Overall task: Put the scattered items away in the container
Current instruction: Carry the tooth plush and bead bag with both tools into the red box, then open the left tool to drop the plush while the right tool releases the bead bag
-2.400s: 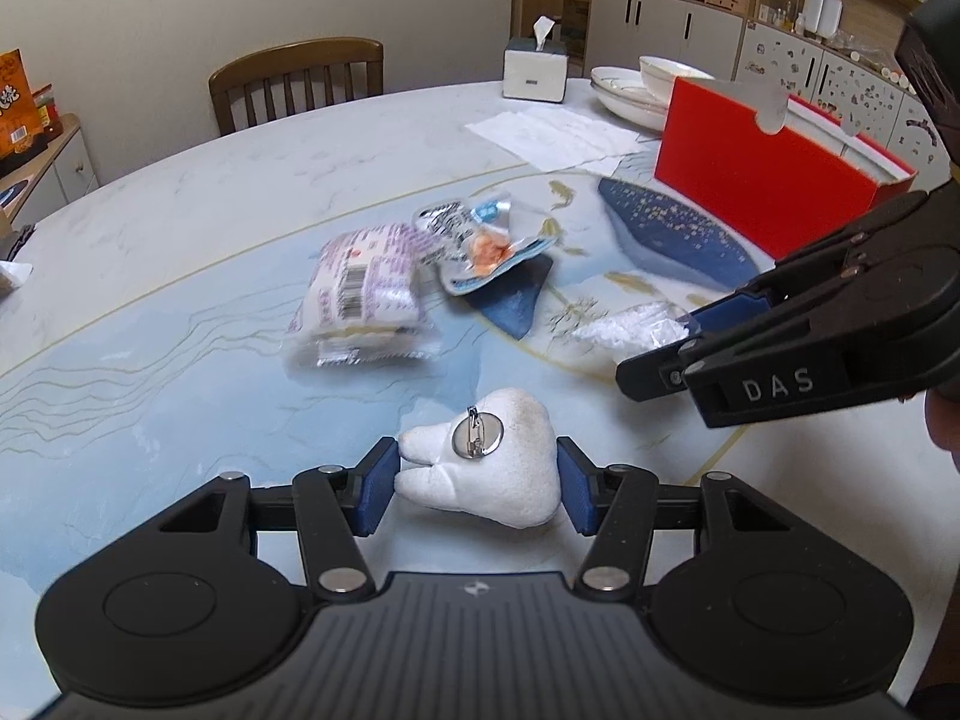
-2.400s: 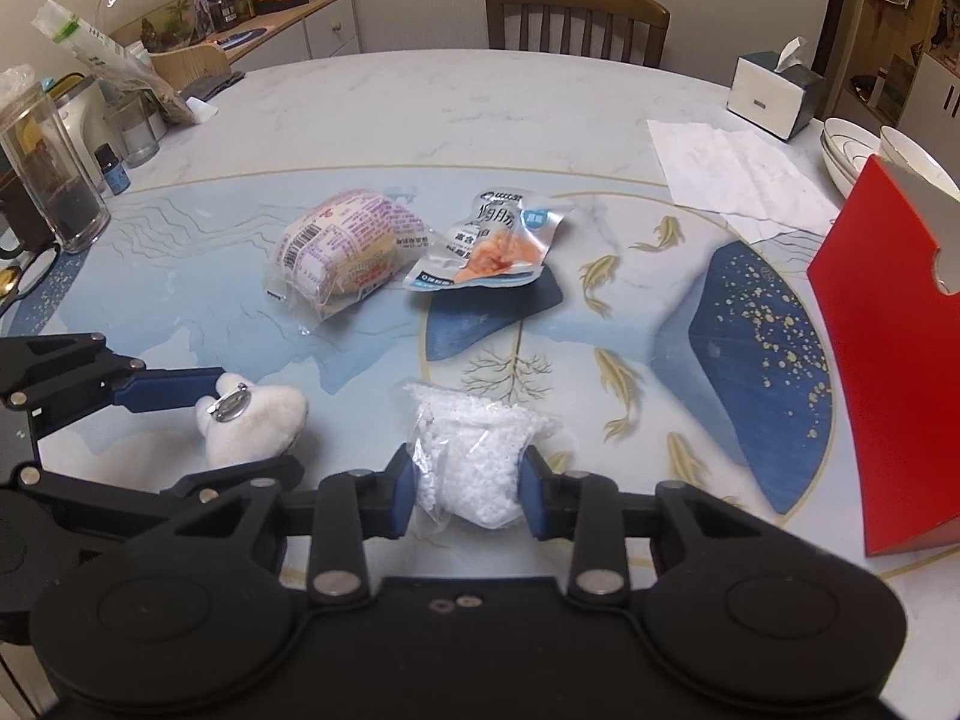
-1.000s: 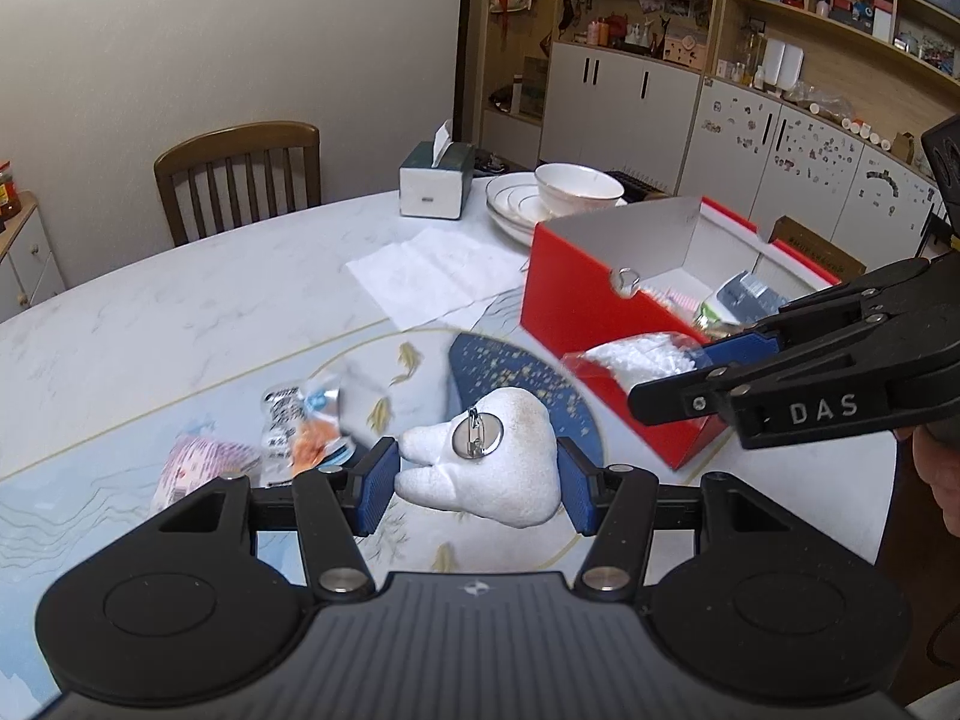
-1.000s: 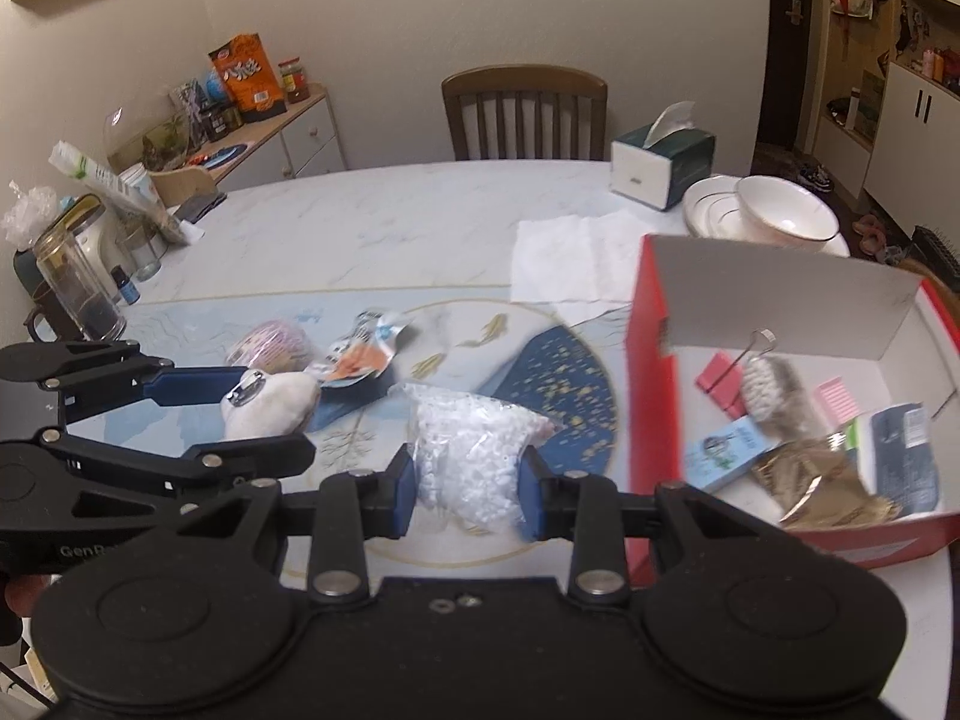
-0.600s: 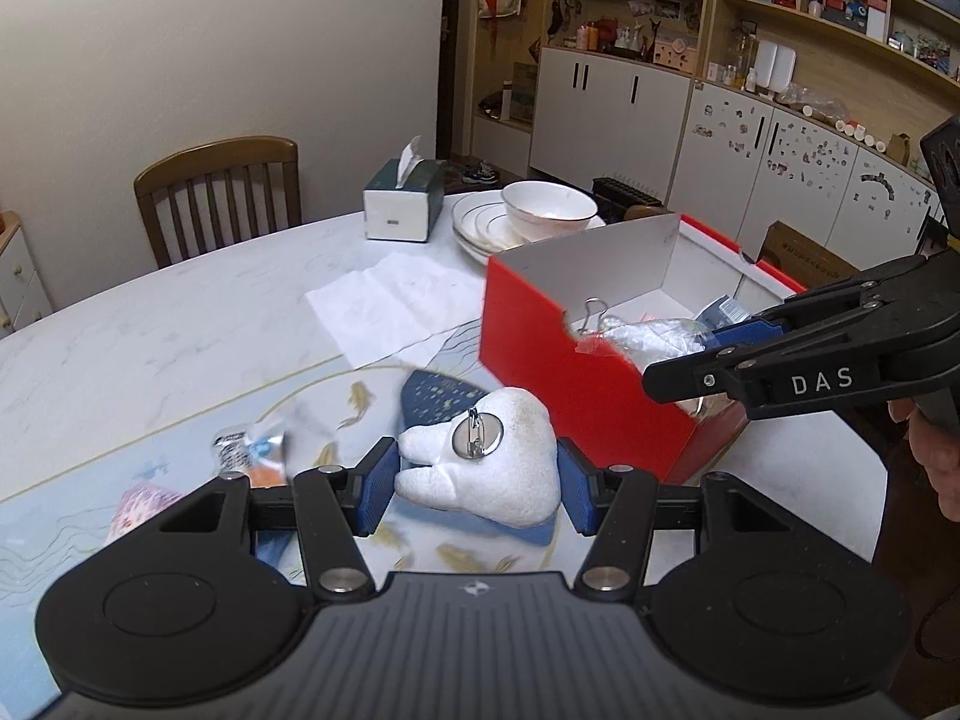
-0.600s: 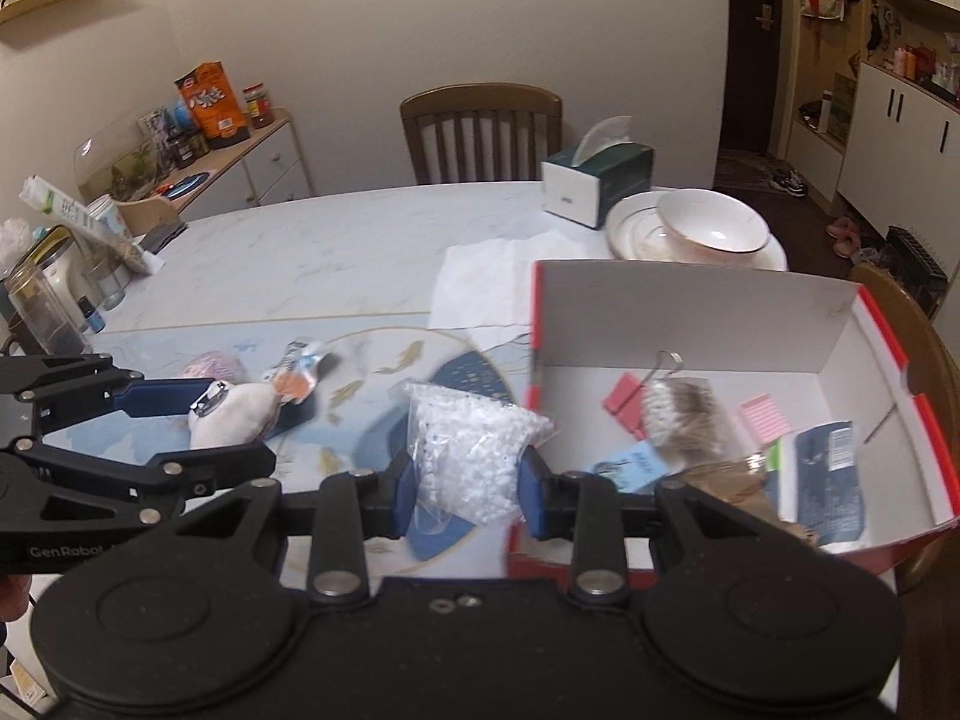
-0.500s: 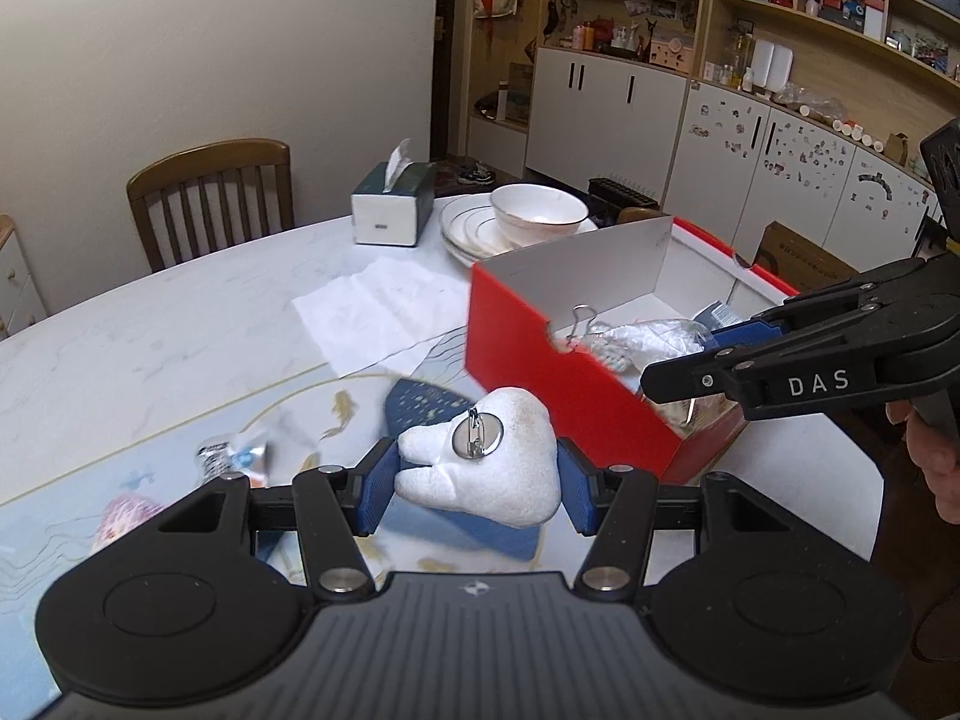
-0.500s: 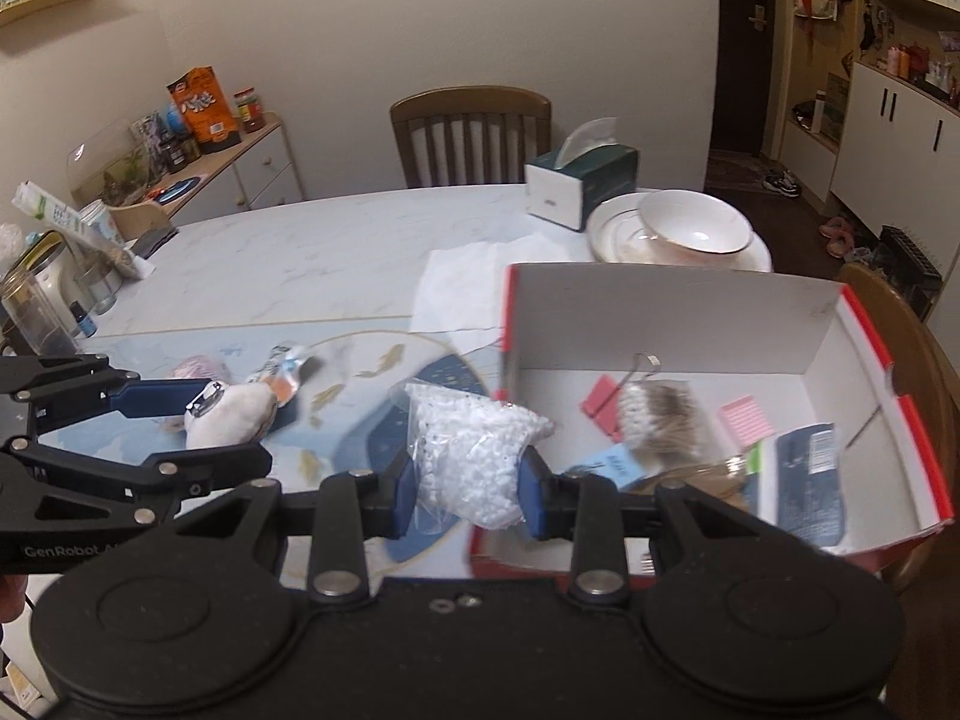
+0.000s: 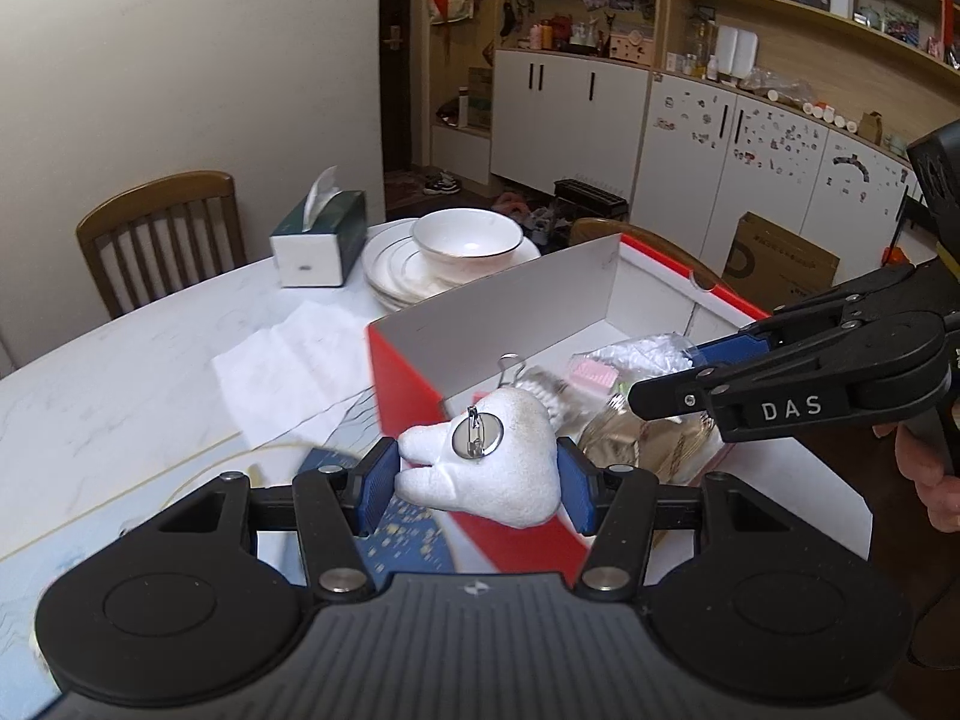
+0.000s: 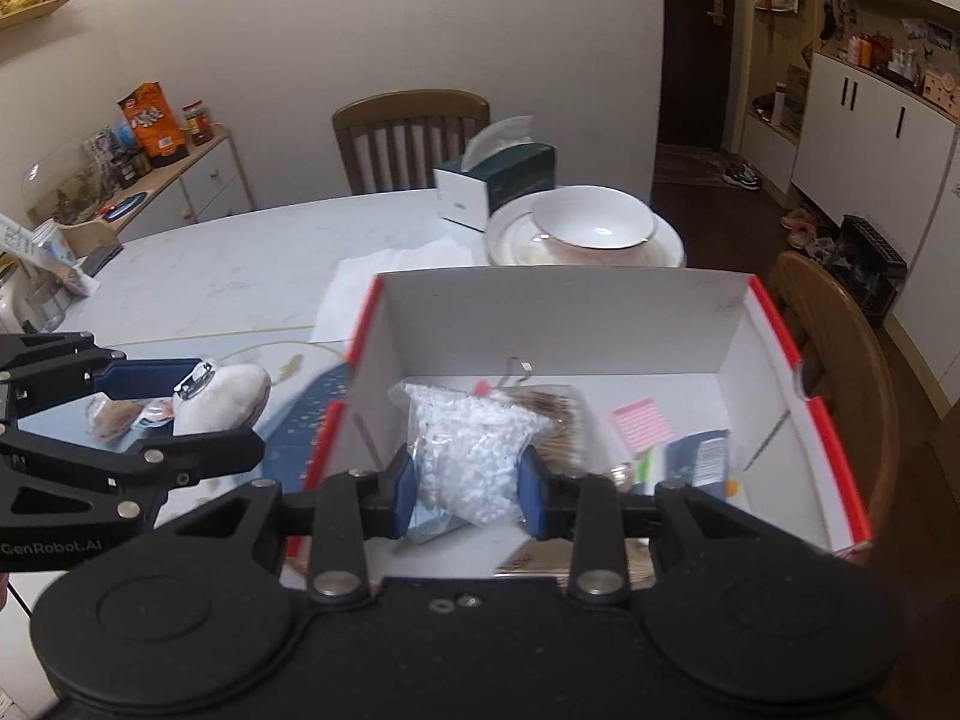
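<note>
The left hand-held gripper [image 9: 477,474] was clenched on a white tooth-shaped plush [image 9: 486,465] with a round metal pin badge on its face, the blue pads pressing its two sides. It hung above the near left corner of the red box [image 9: 408,378], over the box's red outer wall and the blue patch of the bench [image 9: 120,372]. The right hand-held gripper [image 10: 468,489] was grasping a clear bag of white pellets [image 10: 471,441], pinched between its blue pads and held above the open box [image 10: 804,354], inside the line of its near wall. In the box lay a pink striped card [image 10: 642,423], a dark packet with a barcode [image 10: 699,456], a binder clip [image 10: 519,367] and a brownish, blurred item behind the bag. Left of the box, behind the left gripper in the right wrist view, a couple of small snack packets [image 10: 117,414] lay on the bench, blurred. Toward the far edge of the bench stood a green tissue box [image 10: 498,183], a white bowl on stacked plates [image 10: 591,228] and a spread white paper sheet [image 9: 294,360]. A wooden chair [image 10: 411,138] stood behind the far edge.
</note>
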Demonstrator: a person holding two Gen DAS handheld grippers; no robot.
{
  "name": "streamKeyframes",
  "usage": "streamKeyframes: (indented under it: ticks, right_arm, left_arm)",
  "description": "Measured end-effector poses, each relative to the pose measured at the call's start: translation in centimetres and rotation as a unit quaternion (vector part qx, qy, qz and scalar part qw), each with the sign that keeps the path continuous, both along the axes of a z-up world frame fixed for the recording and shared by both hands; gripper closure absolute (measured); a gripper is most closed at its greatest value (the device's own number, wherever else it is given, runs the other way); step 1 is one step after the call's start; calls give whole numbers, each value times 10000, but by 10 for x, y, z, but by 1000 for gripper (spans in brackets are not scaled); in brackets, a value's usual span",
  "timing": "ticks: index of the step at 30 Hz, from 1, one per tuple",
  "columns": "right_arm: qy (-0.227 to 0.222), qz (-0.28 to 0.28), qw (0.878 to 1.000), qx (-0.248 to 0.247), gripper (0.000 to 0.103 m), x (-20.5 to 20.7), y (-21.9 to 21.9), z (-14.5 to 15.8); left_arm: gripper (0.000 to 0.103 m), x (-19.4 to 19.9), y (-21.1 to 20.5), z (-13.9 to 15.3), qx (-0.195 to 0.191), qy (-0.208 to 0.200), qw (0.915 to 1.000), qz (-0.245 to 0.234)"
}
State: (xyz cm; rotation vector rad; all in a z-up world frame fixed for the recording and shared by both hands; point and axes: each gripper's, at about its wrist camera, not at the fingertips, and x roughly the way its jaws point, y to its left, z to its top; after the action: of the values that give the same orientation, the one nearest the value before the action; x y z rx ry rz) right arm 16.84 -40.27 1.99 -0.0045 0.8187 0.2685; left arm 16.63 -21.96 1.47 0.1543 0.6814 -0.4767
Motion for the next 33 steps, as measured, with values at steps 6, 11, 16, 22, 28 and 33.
streamKeyframes:
  ticks: [6, 11, 16, 22, 28, 33]
  right_arm:
    - [43, -115, 9999, -60, 70, 15, -18, -5]
    - [120, -178, 9997, -115, 70, 28, -33, -10]
    - [175, -222, 9993, -229, 70, 44, -45, -15]
    - [282, -300, 9985, -357, 70, 71, -56, -23]
    - [436, -316, 9972, -525, 70, 95, -58, -36]
    - [549, -341, 9956, -678, 70, 113, -60, -48]
  left_arm:
    - [48, 16, -26, -5, 164, -31, 9997, -164]
    - [48, 31, -45, -14, 326, 8, 9991, -268]
    - [48, 45, -64, -21, 511, 34, 9978, -422]
    - [48, 61, -83, -32, 651, 213, 9960, -581]
    - [48, 71, -103, -39, 837, 238, 9934, -743]
    - [48, 85, -117, -42, 965, 227, 9916, -831]
